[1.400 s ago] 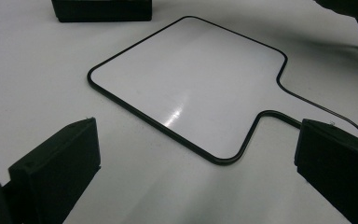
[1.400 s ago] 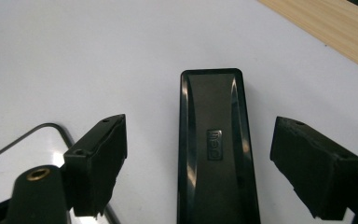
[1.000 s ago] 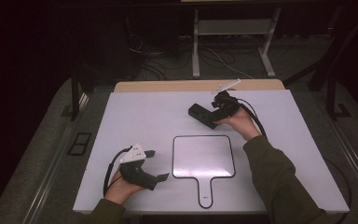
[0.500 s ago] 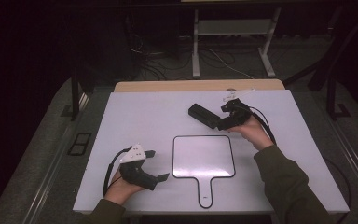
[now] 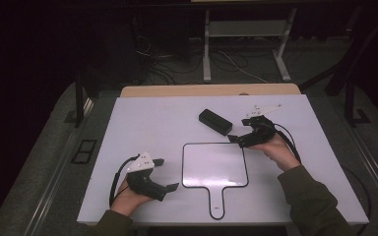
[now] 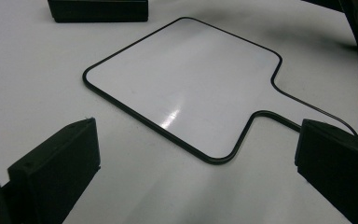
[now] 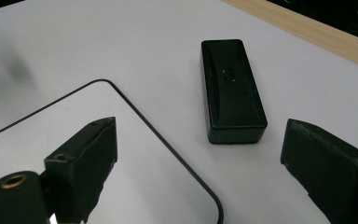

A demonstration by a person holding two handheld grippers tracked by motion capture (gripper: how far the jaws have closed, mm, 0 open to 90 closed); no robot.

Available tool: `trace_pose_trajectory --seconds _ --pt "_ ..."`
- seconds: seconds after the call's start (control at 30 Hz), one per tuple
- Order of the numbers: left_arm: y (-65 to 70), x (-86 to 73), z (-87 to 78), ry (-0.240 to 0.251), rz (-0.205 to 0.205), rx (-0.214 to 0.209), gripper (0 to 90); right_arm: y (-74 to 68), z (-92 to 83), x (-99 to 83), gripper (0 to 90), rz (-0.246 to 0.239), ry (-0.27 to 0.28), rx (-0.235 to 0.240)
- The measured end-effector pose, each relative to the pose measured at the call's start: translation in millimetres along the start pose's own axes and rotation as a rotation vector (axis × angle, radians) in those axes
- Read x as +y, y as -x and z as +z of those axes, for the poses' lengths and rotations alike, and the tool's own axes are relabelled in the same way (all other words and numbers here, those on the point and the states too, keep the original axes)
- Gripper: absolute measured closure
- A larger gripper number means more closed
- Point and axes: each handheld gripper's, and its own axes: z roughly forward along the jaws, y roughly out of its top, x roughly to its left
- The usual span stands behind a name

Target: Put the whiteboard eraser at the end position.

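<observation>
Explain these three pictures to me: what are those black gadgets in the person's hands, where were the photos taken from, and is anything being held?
A person sits at a white table with a hand-held claw in each hand: the left claw and the right claw. The wide picture comes from a fixed camera above. The other two come from small cameras riding on each claw; the black blocks at their bottom corners are the claw's own jaws. On the table lie a paddle-shaped whiteboard with a handle and a black box, perhaps an eraser. Both claws are open and hold nothing; the right one points towards the box.
</observation>
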Motion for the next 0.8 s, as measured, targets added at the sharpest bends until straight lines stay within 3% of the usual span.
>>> trace_pose_trajectory --seconds 0.5,0.8 --pt "1.2 0.3 -1.8 0.003 0.005 -0.001 0.0 -11.9 -21.0 -24.1 9.5 0.041 0.04 -0.036" --pt "1.3 0.3 -1.5 0.004 0.006 -0.005 0.0 -23.0 -24.4 -43.3 9.5 0.026 0.028 -0.06"
